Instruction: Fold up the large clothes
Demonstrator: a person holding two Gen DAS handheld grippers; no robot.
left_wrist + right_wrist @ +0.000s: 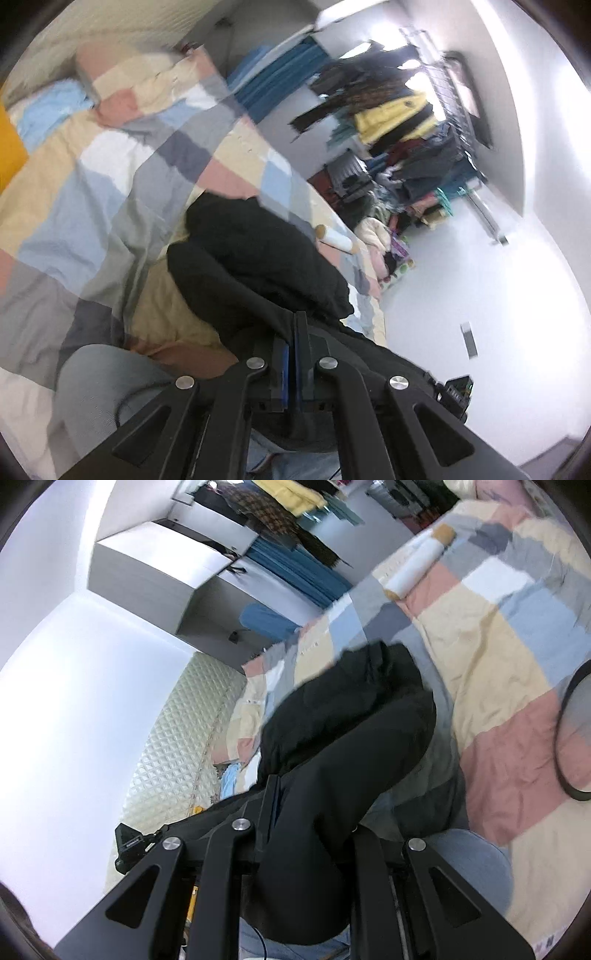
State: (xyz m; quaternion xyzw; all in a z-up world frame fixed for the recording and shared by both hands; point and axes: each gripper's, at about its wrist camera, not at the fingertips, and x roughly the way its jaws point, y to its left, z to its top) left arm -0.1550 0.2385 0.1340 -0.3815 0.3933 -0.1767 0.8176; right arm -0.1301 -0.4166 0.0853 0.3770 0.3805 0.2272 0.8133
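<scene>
My left gripper has matte black linkage arms, four round silver pivot screws and blue pads on its fingers. My right gripper has the same black arms and silver screws. Behind both, I wear light blue jeans.

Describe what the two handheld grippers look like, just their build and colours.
Both are matte black plastic. The left gripper has angular linkage arms with triangular cut-outs, round silver pivot bolts and blue pads lining its fingers. The right gripper shows the same black arms and silver bolts; its pads are mostly hidden.
</scene>
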